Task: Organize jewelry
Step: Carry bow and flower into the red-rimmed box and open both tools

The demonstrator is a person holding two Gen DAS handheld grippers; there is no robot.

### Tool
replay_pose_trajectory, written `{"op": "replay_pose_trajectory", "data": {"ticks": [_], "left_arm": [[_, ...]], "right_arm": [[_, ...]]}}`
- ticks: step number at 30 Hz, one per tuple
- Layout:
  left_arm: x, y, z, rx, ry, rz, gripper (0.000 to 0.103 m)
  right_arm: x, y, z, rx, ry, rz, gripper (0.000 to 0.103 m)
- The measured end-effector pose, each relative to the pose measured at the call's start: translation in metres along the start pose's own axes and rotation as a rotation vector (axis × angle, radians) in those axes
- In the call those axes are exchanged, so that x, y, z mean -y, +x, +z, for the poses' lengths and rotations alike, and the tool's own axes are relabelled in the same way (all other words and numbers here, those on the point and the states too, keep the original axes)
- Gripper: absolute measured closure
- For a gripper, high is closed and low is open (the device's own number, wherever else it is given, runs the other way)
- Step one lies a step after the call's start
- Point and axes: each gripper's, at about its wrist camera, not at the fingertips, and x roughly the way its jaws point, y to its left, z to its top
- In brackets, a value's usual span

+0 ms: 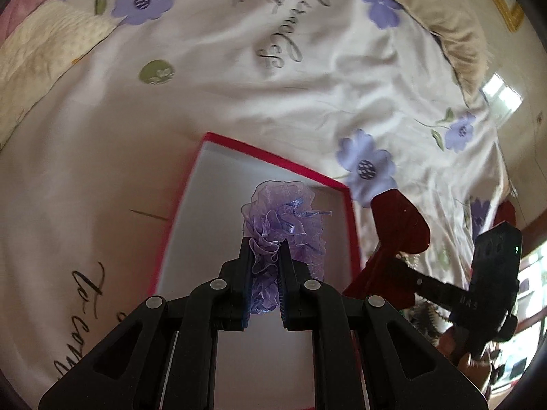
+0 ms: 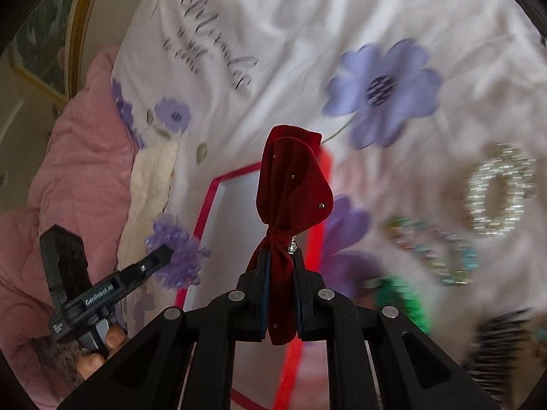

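My left gripper (image 1: 265, 249) is shut on a frilly purple scrunchie (image 1: 283, 218), held above the pale inside of a red-rimmed box (image 1: 273, 155). The same scrunchie (image 2: 177, 256) and the left gripper (image 2: 160, 256) show at lower left in the right wrist view. My right gripper (image 2: 282, 256) is shut on the knot of a dark red velvet bow (image 2: 294, 188), which stands up over the box's edge (image 2: 205, 208). In the left wrist view that bow (image 1: 400, 225) hangs just right of the box, with the right gripper (image 1: 400, 266) pinching it.
A white bedsheet (image 1: 239, 85) with purple flowers and script lies under everything. A silver sparkly hair piece (image 2: 499, 191), a multicoloured one (image 2: 437, 249), a green claw clip (image 2: 407, 300) and a black comb clip (image 2: 495, 341) lie at right. Pink bedding (image 2: 85, 157) sits at left.
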Motion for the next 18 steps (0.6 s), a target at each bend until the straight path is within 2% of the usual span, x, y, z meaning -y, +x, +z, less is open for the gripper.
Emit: {"op": "replay_pose_trajectory", "data": {"ticks": [9,15,18], "left_arm": [[-0.015,0.033,0.023,-0.022,-0.026,0.004,0.092],[-0.013,0.064,0.039,-0.038,-0.012,0.048,0.092],[-0.015,0.078,0.043,-0.057,-0.014,0.075,0.092]], "right_arm": [[-0.014,0.056,0.016,-0.071,-0.029,0.000,0.093],[-0.007,0.081,0.024,-0.117,-0.029,-0.013,0.093],[-0.004,0.086,0.029,-0.112,-0.025,-0.022,0.092]]}}
